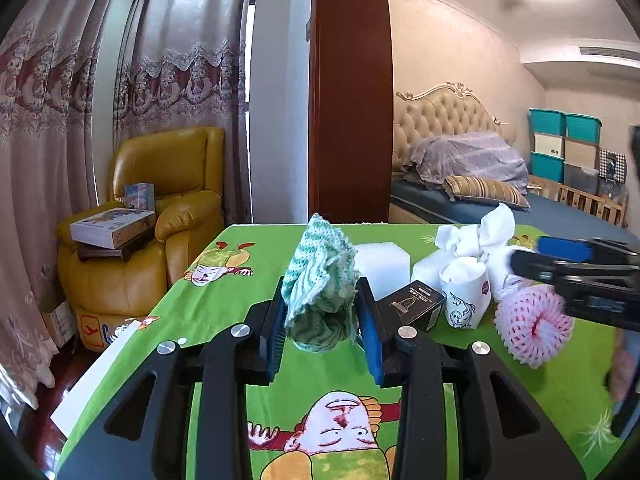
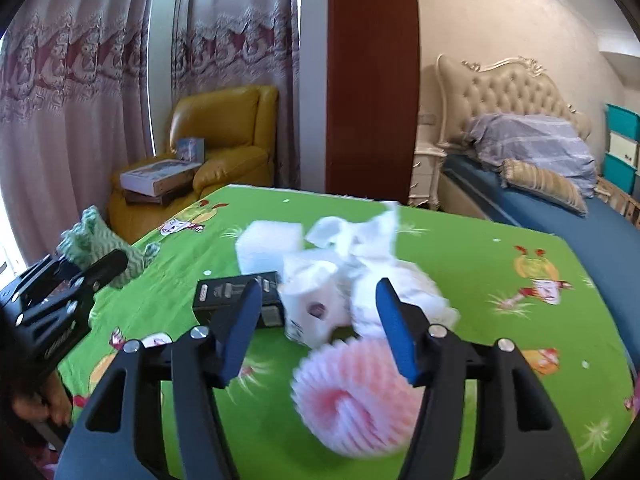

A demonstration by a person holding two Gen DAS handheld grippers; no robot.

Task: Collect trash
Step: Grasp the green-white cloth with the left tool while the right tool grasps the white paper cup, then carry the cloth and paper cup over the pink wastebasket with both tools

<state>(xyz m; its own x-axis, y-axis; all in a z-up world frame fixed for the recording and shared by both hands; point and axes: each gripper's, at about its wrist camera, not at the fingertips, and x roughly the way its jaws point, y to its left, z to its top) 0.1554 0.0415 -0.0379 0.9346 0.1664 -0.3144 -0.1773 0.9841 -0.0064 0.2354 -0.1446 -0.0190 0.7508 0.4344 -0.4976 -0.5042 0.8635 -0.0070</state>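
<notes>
The left gripper [image 1: 322, 316] is clamped on a crumpled green-and-white knitted cloth [image 1: 320, 280], holding it above the green cartoon-print tablecloth [image 1: 248, 280]. The right gripper [image 2: 316, 332] has its jaws apart around a pink foam fruit net [image 2: 356, 396] lying near on the cloth; whether its pads touch the net cannot be told. Behind the net sit a white paper cup [image 2: 316, 304], crumpled white tissue [image 2: 360, 240], a black box [image 2: 240, 292] and white foam blocks [image 2: 268, 244].
</notes>
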